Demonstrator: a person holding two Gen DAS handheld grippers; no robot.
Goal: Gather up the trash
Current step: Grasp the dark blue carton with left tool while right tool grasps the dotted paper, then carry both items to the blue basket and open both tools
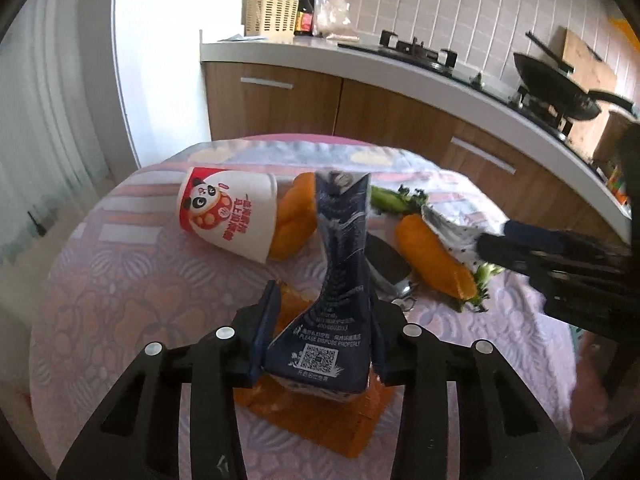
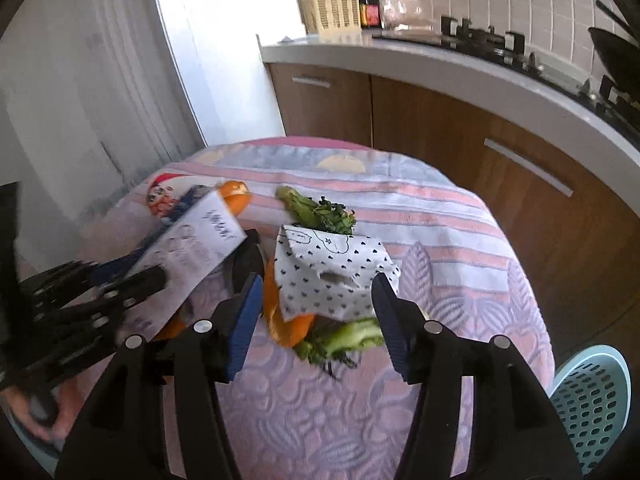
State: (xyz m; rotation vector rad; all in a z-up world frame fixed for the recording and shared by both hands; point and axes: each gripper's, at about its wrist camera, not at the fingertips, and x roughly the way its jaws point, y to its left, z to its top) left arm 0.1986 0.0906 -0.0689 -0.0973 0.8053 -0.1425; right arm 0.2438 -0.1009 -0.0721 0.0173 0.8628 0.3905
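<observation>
Fingers (image 1: 267, 322) of the left gripper (image 1: 320, 344) are clamped on a crumpled dark blue carton (image 1: 340, 280), pinching its printed base so that its folded top points away from the camera. Those of the right gripper (image 2: 316, 320) stand wide apart, with nothing between them, just above a spotted paper wrapper (image 2: 336, 272).

Under everything is a round table (image 2: 360, 400) with a pink and lilac patterned cloth. A pale blue perforated basket (image 2: 592, 396) sits beside its right edge; whether anything is in it cannot be told. On the kitchen counter (image 1: 360, 56) behind, a cream slatted holder (image 1: 271, 14) stands beside dark bottles, its contents unclear.

On the cloth, a white paper cup (image 1: 228, 216) printed with a red panda lies on its side, mouth toward the camera, and looks empty. Touching it is a curl of orange peel (image 1: 294, 216). A second peel (image 1: 432, 256) lies to the right, near the wrapper's edge. The wrapper is white with small black hearts, folded and torn at the middle. Broccoli stalks (image 2: 344, 338) lie at its near side, with more greens (image 2: 316, 210) at its far side. A flat orange pack (image 1: 320, 416) lies beneath the held carton.
</observation>
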